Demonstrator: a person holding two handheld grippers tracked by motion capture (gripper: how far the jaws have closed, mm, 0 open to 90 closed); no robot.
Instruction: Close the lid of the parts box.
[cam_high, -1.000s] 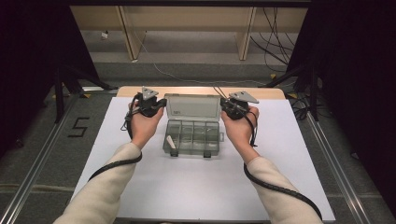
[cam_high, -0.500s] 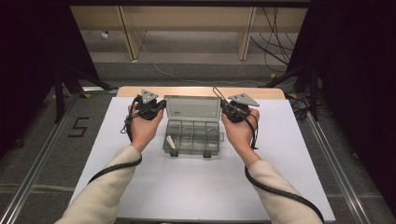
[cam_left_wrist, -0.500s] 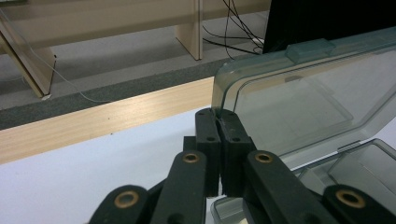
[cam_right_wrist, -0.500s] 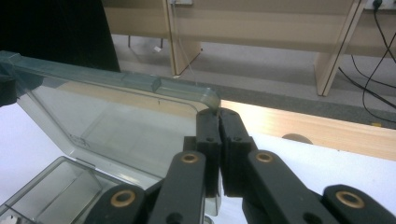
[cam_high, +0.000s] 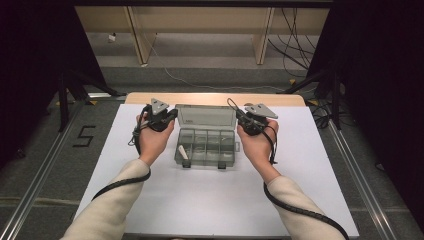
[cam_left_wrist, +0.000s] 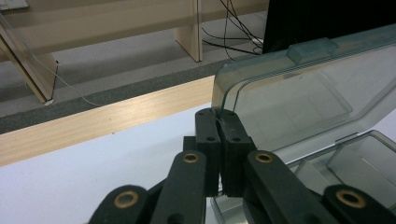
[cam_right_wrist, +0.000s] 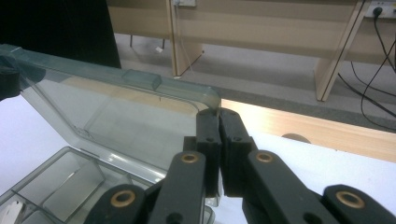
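Here: clear compartment box (cam_high: 206, 145), mid-table (cam_high: 125, 200), lid (cam_high: 206, 116) raised. Left gripper (cam_left_wrist: 218, 122) jaws pinch the lid's left corner; right gripper (cam_right_wrist: 218, 120) jaws pinch its right corner. White piece (cam_high: 183, 151) in leftmost compartment.

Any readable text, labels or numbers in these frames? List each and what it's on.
"5": black mark on the grey floor left of the table, high view.
Small dark mark on the front wall of the clear compartment box: too small to read.
White plate on the wooden panel in the right gripper view: no legible text.
Nothing else readable.
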